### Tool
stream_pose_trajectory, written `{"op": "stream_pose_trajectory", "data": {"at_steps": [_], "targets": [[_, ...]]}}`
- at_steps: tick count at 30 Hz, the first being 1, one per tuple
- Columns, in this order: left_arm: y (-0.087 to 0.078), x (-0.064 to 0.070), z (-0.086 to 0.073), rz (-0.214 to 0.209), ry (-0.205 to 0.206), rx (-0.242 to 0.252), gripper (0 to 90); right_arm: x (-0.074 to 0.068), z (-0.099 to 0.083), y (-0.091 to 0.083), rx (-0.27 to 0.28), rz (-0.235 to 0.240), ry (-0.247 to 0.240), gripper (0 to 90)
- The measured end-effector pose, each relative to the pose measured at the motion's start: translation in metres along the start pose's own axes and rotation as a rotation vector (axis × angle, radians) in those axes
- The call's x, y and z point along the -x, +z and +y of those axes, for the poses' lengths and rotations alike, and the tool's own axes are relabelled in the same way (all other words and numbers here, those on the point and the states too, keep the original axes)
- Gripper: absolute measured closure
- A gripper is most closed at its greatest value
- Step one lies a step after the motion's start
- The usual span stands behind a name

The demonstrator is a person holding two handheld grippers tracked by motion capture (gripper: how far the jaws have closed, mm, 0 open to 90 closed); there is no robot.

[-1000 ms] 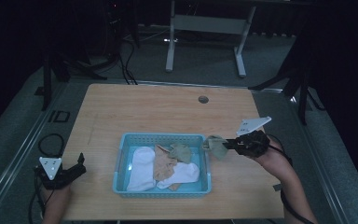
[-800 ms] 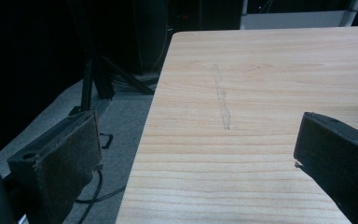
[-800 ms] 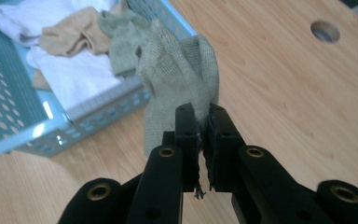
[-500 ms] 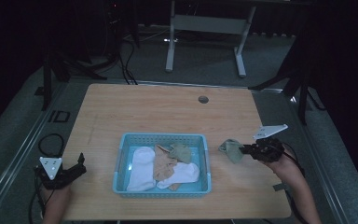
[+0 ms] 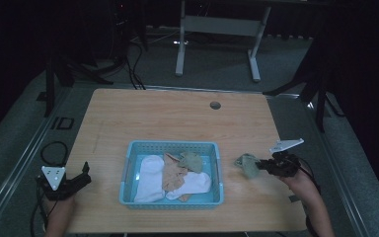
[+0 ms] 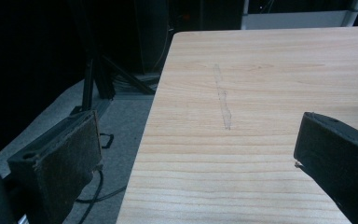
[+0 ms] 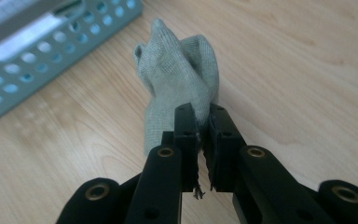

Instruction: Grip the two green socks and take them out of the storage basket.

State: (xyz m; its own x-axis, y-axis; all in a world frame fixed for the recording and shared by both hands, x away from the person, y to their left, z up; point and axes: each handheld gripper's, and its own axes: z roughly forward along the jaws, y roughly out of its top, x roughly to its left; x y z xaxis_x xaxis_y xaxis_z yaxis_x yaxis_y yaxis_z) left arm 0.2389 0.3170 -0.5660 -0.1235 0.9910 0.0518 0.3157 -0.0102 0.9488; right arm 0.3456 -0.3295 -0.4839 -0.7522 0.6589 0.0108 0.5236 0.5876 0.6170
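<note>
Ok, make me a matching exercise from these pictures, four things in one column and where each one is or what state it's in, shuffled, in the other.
Things:
1. grey-green sock
2. white sock
3. left gripper
4. blue basket

Places or states:
A. open, at the table's left edge
B. lying inside the basket
C. pinched by the right gripper, on the table right of the basket
D. mid-table, holding several socks

Pairs: 1-C, 2-B, 3-A, 4-D
</note>
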Motion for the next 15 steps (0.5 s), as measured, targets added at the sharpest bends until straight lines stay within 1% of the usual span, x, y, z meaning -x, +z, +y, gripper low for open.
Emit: {"op": "stream_pose_trajectory", "data": {"at_steps": [5,10,12,14,15], "targets": [[0.0,0.0,0.0,-0.001,0.001,-0.001,0.4,0.005,-0.012,0.01,-0.026,0.002,0.031,83.6],[0.0,0.0,0.0,-0.001,0.002,-0.002,0.4,0.009,-0.018,0.017,-0.041,0.005,0.054,83.0],[0.0,0.0,0.0,0.001,0.002,-0.002,0.4,0.009,-0.019,0.019,-0.054,-0.002,0.06,82.2],[0.0,0.0,0.0,0.0,0.003,-0.002,0.4,0.011,-0.02,0.02,-0.054,-0.005,0.072,78.5],[0.0,0.0,0.0,0.001,0.003,0.0,0.4,0.011,-0.019,0.02,-0.051,-0.008,0.077,74.5]]}}
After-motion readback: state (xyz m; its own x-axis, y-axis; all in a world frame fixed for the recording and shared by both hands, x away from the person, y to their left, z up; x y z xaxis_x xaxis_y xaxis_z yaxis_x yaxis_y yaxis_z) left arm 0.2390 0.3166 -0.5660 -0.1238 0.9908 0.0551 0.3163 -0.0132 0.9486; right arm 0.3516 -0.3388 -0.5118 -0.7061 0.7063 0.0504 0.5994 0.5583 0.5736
